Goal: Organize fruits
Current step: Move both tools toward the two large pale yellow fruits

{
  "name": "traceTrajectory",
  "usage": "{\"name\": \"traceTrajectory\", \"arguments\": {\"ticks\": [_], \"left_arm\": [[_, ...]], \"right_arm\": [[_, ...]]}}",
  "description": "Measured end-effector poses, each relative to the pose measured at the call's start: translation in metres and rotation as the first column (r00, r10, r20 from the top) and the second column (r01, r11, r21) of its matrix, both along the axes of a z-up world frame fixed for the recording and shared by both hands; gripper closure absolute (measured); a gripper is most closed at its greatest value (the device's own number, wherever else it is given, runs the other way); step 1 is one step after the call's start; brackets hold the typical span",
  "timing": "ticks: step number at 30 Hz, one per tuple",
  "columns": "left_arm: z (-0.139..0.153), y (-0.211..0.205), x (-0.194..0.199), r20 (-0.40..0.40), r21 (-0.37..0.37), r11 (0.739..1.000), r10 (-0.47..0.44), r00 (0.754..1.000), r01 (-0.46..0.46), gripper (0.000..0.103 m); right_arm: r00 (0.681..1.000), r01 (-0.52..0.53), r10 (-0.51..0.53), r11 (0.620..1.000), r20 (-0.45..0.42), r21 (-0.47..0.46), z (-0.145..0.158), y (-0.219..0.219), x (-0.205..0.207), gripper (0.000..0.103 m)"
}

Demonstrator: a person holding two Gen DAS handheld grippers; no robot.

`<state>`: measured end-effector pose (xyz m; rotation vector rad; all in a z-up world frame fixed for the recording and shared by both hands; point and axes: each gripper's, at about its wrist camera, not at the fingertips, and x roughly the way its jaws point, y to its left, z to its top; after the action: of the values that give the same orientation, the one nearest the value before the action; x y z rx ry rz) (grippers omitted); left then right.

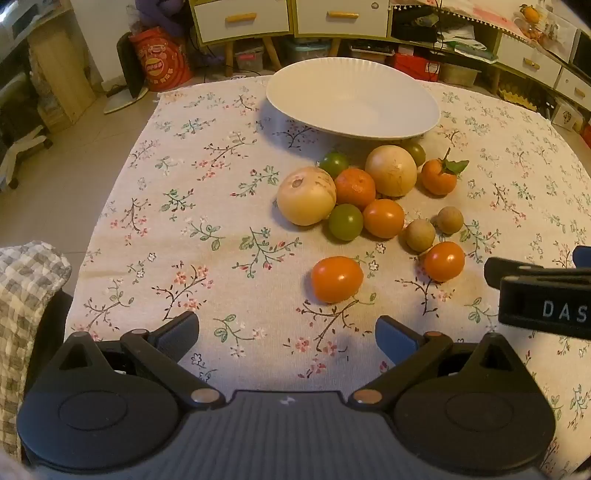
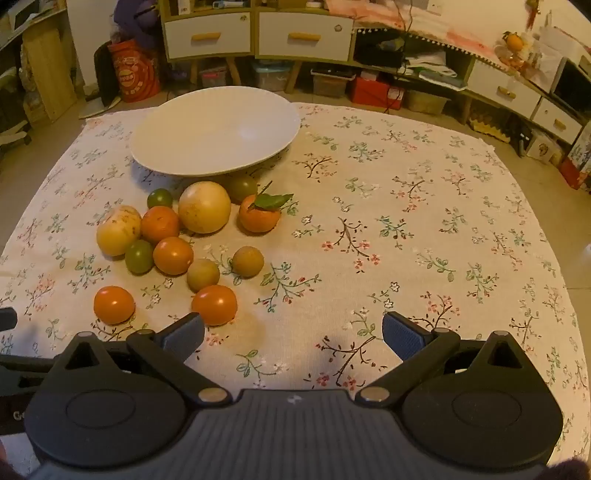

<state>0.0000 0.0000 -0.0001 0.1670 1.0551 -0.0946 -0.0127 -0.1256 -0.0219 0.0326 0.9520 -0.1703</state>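
Floral cloth point(image 1: 207, 229) covers the table, with tiled floor at the frame's left and drawer cabinets point(image 1: 242, 18) across the top. Fruits point(image 1: 354, 206) cluster right of centre in the left wrist view, just below the white plate point(image 1: 351, 99), whose rim hides part of one green fruit point(image 2: 242, 186). Left gripper point(image 1: 286, 332) stands wide open over bare cloth, nothing between its fingers. Right gripper point(image 2: 293, 332) is likewise spread and empty, one finger just beside an orange fruit point(image 2: 214, 304). Open cloth fills that view's right half.
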Motion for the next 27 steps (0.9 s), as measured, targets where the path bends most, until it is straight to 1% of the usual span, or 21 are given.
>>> {"name": "traceTrajectory", "arguments": {"ticks": [3,5,7,10,12,15,17,19,22,25,27], "left_arm": [[0.0,0.0,-0.001,0.007,0.014,1.0,0.004,1.0,-0.004,0.013],[0.001,0.0,-0.002,0.012,0.018,1.0,0.009,1.0,-0.009,0.013],[-0.004,0.004,-0.001,0.01,0.019,1.0,0.014,1.0,-0.014,0.013],[-0.006,0.004,0.0,0.026,0.042,0.999,0.004,1.0,-0.005,0.013],[-0.004,0.005,-0.002,0.046,0.049,0.999,-0.014,0.999,0.012,0.013],[-0.004,0.007,0.002,0.046,0.068,0.997,-0.043,0.998,0.04,0.013],[-0.003,0.009,0.004,0.043,0.077,0.996,-0.057,0.997,0.054,0.013],[-0.001,0.011,0.008,0.03,0.065,0.996,-0.056,0.998,0.054,0.013],[0.003,0.016,0.016,0.005,0.025,0.998,-0.052,0.999,0.051,0.013],[0.008,0.015,0.025,-0.002,0.011,0.998,-0.069,0.998,0.069,0.013],[0.012,0.014,0.032,0.004,0.015,0.997,-0.08,0.997,0.08,0.013]], "right_arm": [[1.0,0.014,-0.014,1.0,0.003,-0.005,-0.001,-0.001,0.001,0.0],[1.0,0.024,-0.024,1.0,0.019,-0.007,-0.002,-0.004,0.0,0.0],[0.999,0.027,-0.027,1.0,0.037,-0.015,-0.003,-0.006,0.0,0.0],[0.998,0.032,-0.03,0.999,0.055,-0.036,-0.004,-0.008,0.001,0.0],[0.997,0.026,-0.023,0.999,0.072,-0.044,-0.001,-0.009,0.0,0.0],[0.995,-0.003,0.009,0.999,0.102,-0.055,0.004,-0.009,0.001,0.0],[0.995,-0.034,0.037,0.999,0.094,-0.036,0.008,-0.01,0.004,0.0],[0.995,-0.048,0.049,0.999,0.082,-0.004,0.011,-0.011,0.006,0.0],[0.996,-0.06,0.058,0.997,0.062,0.038,0.016,-0.013,0.013,0.0],[0.995,-0.082,0.08,0.996,0.052,0.037,0.021,-0.013,0.019,0.0],[0.995,-0.093,0.091,0.995,0.047,0.036,0.024,-0.014,0.024,0.0]]}}
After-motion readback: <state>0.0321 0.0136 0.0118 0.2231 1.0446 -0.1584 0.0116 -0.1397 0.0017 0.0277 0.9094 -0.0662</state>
